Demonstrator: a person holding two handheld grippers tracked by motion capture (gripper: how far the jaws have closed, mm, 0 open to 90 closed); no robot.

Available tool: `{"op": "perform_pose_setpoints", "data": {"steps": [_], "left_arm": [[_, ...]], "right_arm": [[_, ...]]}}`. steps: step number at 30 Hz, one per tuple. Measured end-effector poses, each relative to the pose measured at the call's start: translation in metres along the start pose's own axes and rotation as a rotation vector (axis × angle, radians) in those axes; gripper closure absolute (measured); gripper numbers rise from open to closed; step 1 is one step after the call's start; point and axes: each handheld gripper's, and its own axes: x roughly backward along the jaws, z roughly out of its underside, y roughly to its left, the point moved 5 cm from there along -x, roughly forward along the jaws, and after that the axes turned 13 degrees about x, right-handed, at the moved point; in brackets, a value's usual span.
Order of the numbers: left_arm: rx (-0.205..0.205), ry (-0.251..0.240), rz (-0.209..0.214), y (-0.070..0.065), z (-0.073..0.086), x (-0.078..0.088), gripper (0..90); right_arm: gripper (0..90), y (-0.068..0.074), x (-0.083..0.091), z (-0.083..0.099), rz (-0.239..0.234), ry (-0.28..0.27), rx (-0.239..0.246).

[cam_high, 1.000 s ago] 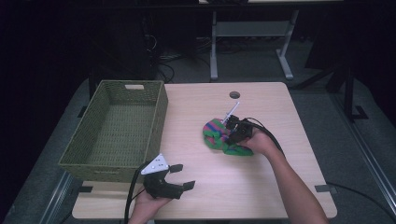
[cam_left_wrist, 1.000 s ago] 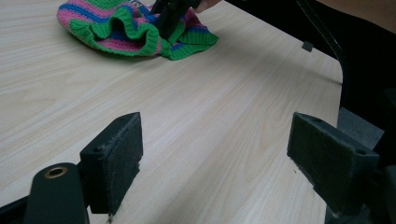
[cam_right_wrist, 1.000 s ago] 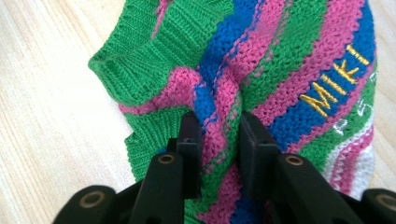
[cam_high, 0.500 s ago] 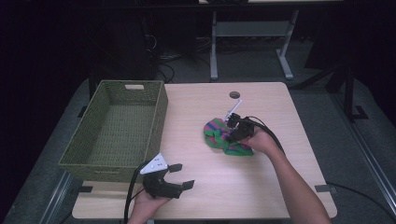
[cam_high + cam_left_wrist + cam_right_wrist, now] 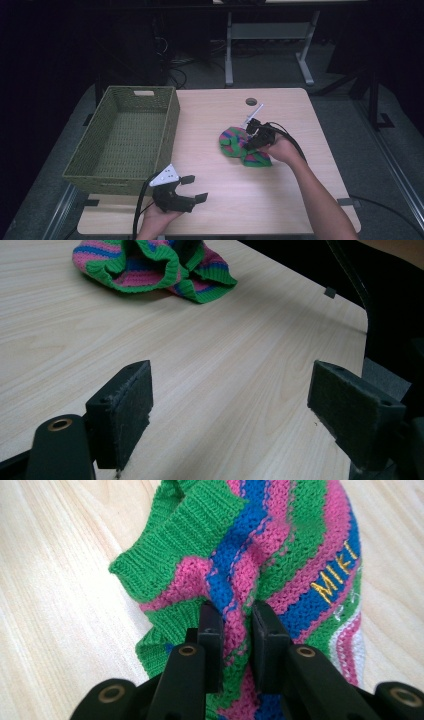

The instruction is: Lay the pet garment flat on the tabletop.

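Right tongs (image 5: 235, 630) pinch striped knit (image 5: 280, 555) mid-table; left tongs (image 5: 230, 410) gaping, bare tabletop (image 5: 210, 355) ahead.

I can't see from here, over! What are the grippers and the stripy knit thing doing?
Right gripper shut on stripy knit, pinching a fold. Left gripper open, empty, over bare table. Green basket empty, nothing between, over.

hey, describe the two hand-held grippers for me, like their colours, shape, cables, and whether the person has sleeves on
Both are black. The left hand-held gripper carries a pale grey three-cornered plate on top and trails a black cable; its jaws end in dark, fuzzy rectangular pads. The right hand-held gripper has brass-coloured rivets and its own black cable. Both forearms are bare, no sleeves.
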Motion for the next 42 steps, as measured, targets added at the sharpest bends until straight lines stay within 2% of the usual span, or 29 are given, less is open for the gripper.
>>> {"op": "perform_pose_setpoints", "data": {"steps": [16,25,30,35,42], "left_arm": [[-0.002,0.002,-0.001,0.0,0.0,0.0,18.0],[-0.007,0.006,-0.004,0.0,0.0,0.0,18.0],[0.003,0.001,0.001,-0.001,0.001,0.0,18.0],[-0.012,0.011,-0.004,0.001,0.001,0.0,18.0],[0.001,-0.001,-0.001,-0.001,0.0,0.0,18.0]], "right_arm": [[77.5,-0.004,0.016,-0.001,0.011,-0.041,-0.026],[77.6,-0.006,0.036,-0.001,0.01,-0.088,-0.052],[77.6,-0.006,0.045,0.002,0.004,-0.109,-0.077],[77.7,-0.006,0.053,0.003,0.005,-0.134,-0.079],[77.8,-0.003,0.066,0.001,0.017,-0.145,-0.07]]}}
